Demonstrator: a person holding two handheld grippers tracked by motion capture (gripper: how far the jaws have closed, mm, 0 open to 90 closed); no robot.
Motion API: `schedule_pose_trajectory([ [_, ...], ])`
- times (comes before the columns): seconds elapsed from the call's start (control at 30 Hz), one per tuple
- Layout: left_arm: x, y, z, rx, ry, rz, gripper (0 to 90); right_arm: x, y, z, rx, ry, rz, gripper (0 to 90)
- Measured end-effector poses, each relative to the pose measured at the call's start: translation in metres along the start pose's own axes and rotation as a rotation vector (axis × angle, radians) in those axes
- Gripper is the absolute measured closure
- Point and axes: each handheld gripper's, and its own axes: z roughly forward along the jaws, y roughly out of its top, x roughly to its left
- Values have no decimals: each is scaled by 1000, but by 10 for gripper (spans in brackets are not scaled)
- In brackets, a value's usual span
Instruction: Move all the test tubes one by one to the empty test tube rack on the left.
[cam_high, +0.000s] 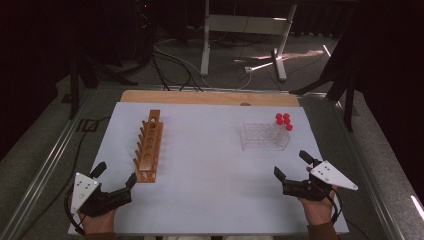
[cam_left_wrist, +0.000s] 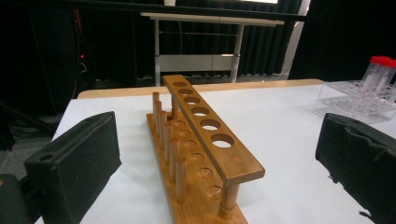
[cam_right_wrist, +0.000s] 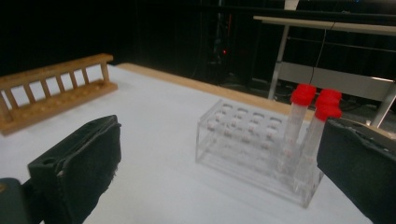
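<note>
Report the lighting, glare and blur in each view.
High view: white table evenly lit, room behind dark, bright glints on the floor. Left gripper view: wooden rack sharp, near jaws soft. Right gripper view: clear rack and red-capped tubes slightly blurred.

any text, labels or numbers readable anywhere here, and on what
None can be read.
The wooden rack bears no print or label.
The clear plastic rack and the red-capped tubes carry no legible marks; faint spots on the tubes are too blurred to tell.
The grey plate on the left gripper and the one on the right gripper show holes, no lettering.
</note>
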Motion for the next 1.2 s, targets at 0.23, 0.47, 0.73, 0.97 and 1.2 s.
schedule_pose_trajectory([
  [0.23, 1, 0, 0, 1, 15, -4, 6, -6, 12, 7, -13, -11, -8, 0],
  [0.47, -3, 1, 1, 3, -2, 14, 6, -18, 16, 23, -4, -42, -7, 0],
  [0.73, 0, -1, 3, 18, 17, -4, 6, -39, 15, 42, 22, -72, 31, 0],
  [0.97, -2, -2, 4, 31, 18, 2, 6, -51, 12, 56, 27, -101, 66, 0],
  [1.2, -2, -3, 5, 33, 16, -3, 6, -58, 10, 69, 53, -130, 67, 0],
])
